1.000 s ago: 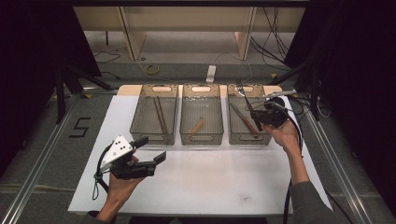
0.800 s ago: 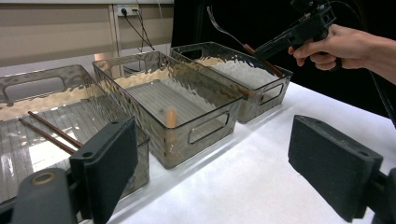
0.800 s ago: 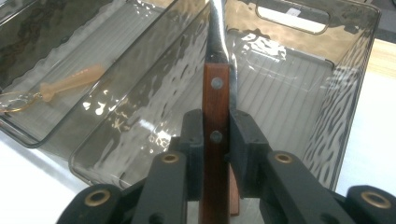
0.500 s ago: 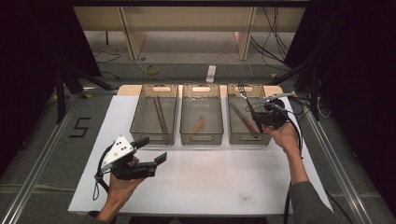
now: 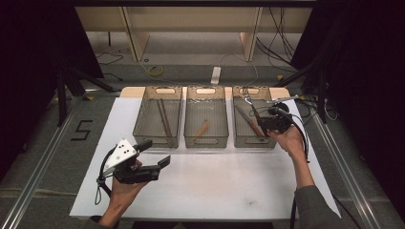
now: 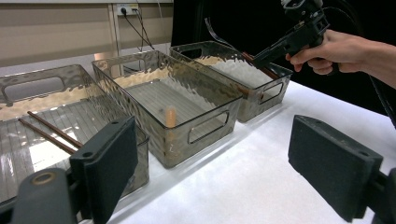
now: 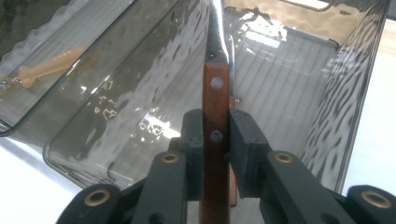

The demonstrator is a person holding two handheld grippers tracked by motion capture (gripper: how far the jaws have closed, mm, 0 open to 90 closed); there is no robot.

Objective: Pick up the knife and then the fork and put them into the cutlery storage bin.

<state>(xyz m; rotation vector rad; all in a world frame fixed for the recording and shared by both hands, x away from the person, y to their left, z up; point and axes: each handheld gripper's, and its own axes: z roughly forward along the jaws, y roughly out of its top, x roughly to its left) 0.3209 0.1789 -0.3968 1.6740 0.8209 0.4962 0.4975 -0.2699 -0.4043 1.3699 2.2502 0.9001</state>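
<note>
My right gripper (image 5: 265,123) is shut on the brown riveted handle of a wood-handled utensil (image 7: 215,93). The utensil's metal end (image 5: 247,100) points up and away over the right clear bin (image 5: 254,141). A second brown-handled utensil (image 5: 245,120) lies inside that bin. In the left gripper view the right gripper (image 6: 266,50) hovers above the bin's far rim. My left gripper (image 5: 155,152) is held over the white mat near the front left, open with nothing between its pads (image 6: 105,161).
Three clear bins stand in a row at the back of the white mat (image 5: 215,181). The left bin (image 5: 143,129) holds two dark chopsticks (image 5: 163,117). In the middle bin (image 5: 206,141) lies a pale wooden piece (image 5: 202,128). Cables trail at the right table edge.
The right hand with the utensil has drifted very slightly over the right bin. The left hand has kept still.
</note>
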